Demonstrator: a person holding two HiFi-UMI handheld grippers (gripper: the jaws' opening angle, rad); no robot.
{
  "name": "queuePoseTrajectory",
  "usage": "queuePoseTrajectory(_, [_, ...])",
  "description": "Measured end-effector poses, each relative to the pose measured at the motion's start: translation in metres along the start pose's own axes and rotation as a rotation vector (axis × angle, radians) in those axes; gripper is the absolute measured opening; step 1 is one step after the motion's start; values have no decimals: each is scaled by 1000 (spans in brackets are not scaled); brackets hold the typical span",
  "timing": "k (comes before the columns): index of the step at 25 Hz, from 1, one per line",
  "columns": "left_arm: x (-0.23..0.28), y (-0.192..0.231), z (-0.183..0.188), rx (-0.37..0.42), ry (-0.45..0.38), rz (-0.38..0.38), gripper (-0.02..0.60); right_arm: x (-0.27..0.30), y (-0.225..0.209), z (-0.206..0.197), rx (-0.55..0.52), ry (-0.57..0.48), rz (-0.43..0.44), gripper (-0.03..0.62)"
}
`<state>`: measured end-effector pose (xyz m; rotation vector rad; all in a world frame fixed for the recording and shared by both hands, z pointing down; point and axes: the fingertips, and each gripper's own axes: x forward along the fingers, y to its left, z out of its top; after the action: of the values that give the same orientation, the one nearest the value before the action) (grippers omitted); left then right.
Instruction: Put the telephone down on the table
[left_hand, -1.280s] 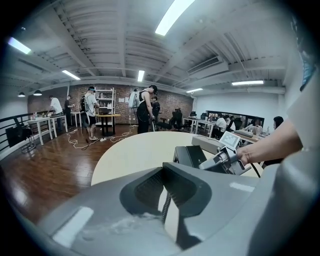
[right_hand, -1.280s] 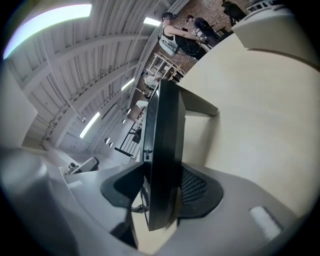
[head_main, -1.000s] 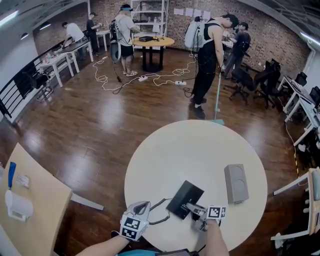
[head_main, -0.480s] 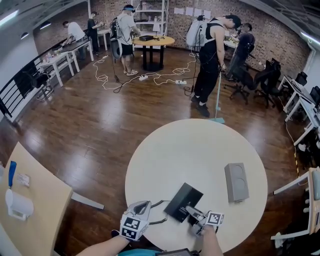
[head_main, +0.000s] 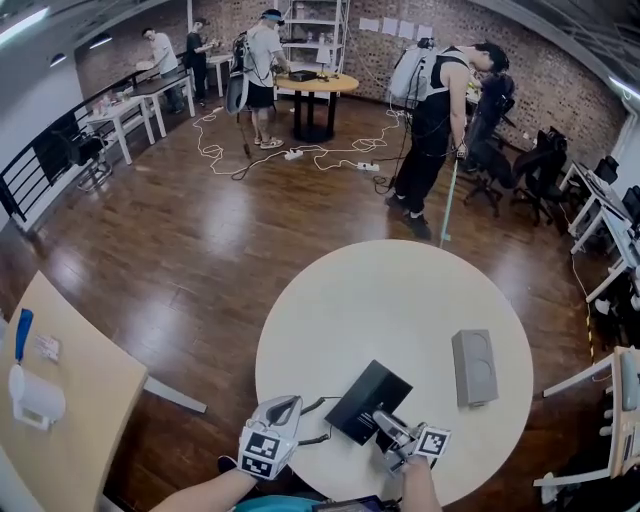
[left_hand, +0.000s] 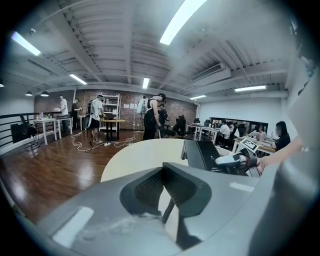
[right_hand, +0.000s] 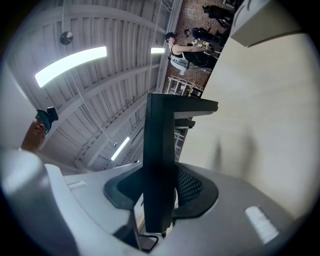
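Note:
The black flat telephone (head_main: 368, 400) is tilted up over the near part of the round white table (head_main: 400, 300). My right gripper (head_main: 385, 427) is shut on its near edge. In the right gripper view the telephone (right_hand: 159, 150) stands edge-on between the pads of the right gripper (right_hand: 160, 187). My left gripper (head_main: 287, 408) hovers at the table's near-left rim, shut on the dark coiled cord (head_main: 318, 425) that runs to the telephone. The left gripper view has the cord (left_hand: 169, 210) hanging from the closed left gripper (left_hand: 162, 172), with the telephone (left_hand: 207, 155) beyond at the right.
A grey box (head_main: 474, 367) lies on the table's right side. A wooden desk (head_main: 70, 400) with small items stands at the left. A person (head_main: 435, 120) stands just beyond the table, and cables (head_main: 290, 155) lie on the wood floor. Office chairs stand at the right.
My right gripper has lifted the telephone's near edge, so it tilts up more steeply. The left gripper holds about where it was.

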<state>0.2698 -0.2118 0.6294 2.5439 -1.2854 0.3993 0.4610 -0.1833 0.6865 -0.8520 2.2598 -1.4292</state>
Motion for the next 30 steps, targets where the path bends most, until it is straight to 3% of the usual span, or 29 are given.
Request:
queuePoseTrajectory(8, [-31,37,17,-19,-78,70,14,38,50,6,-74,39,78,150])
queuePoseTrajectory(13, [-64,75,26,-39,-122,157,14,65,86,8,-112,63,130,150])
queuePoseTrajectory(20, [-123,145,33,-70,-195,306,14,122,127,-20,-106,116,209,150])
queuePoseTrajectory(30, [-218,234,10,-140,-240,501,14,217,182,-66,-130,261,307,150])
